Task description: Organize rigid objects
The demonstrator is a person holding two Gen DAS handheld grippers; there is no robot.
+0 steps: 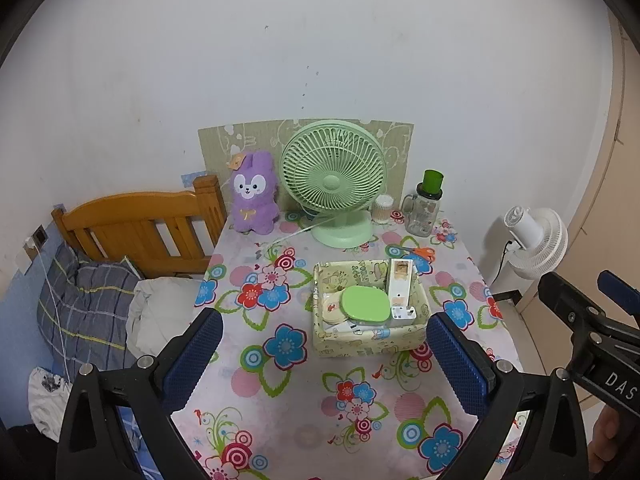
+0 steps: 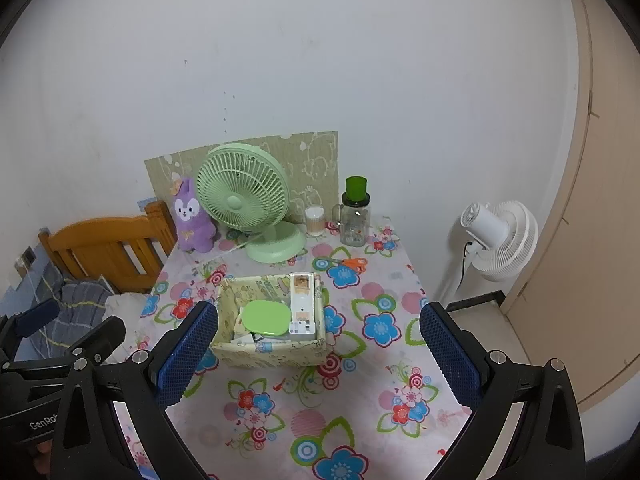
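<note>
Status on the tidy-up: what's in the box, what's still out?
Done: green lid and white rectangular device sit inside the patterned storage box. In hand: nothing; left gripper and right gripper are both open and empty. Left: orange-handled scissors lie on the tablecloth behind the box.

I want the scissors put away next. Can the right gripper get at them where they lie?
Probably yes. The right gripper is open, and the orange scissors lie bare on the table behind the storage box, reachable by passing beside it.
</note>
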